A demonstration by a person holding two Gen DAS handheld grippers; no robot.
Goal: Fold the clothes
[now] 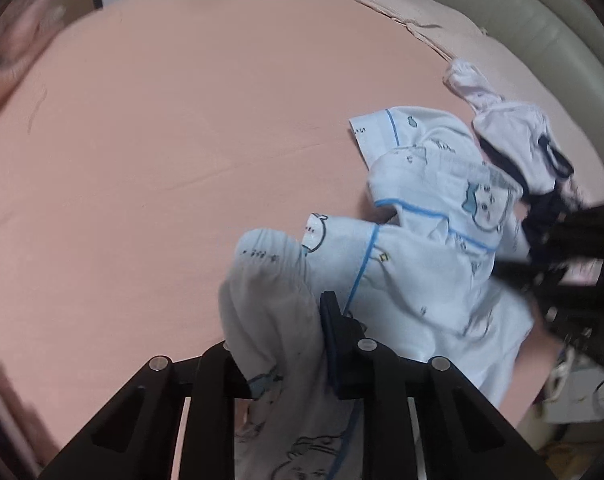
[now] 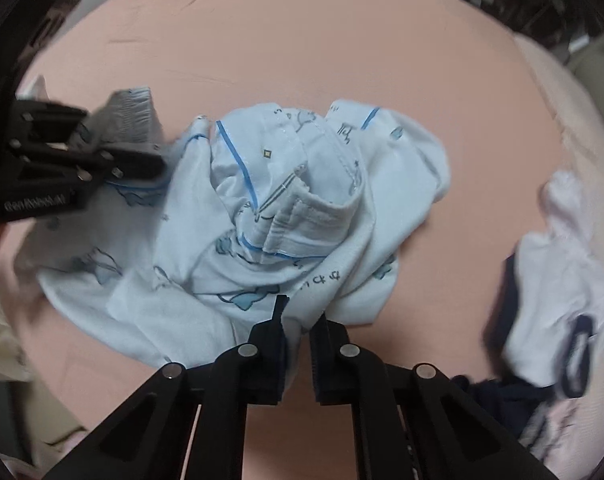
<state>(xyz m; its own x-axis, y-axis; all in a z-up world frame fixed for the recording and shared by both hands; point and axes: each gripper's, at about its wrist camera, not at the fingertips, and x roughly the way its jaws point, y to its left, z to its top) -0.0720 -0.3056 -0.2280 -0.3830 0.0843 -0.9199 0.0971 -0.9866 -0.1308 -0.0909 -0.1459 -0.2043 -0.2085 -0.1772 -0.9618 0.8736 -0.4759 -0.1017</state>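
Note:
A light blue printed pyjama garment (image 1: pixel 422 240) with blue piping lies crumpled on the pink bed sheet (image 1: pixel 161 160); it also shows in the right wrist view (image 2: pixel 302 208). My left gripper (image 1: pixel 285 344) is shut on a fold of this garment, and shows from outside in the right wrist view (image 2: pixel 153 164). My right gripper (image 2: pixel 299 320) is shut on the garment's near edge, with cloth pinched between the fingers. It shows blurred in the left wrist view (image 1: pixel 518 252).
A white garment with dark trim (image 2: pixel 554 300) lies to the right, also in the left wrist view (image 1: pixel 514 140). A pale pink pillow or blanket (image 1: pixel 402 0) lies at the bed's head, by a beige headboard (image 1: pixel 542 28).

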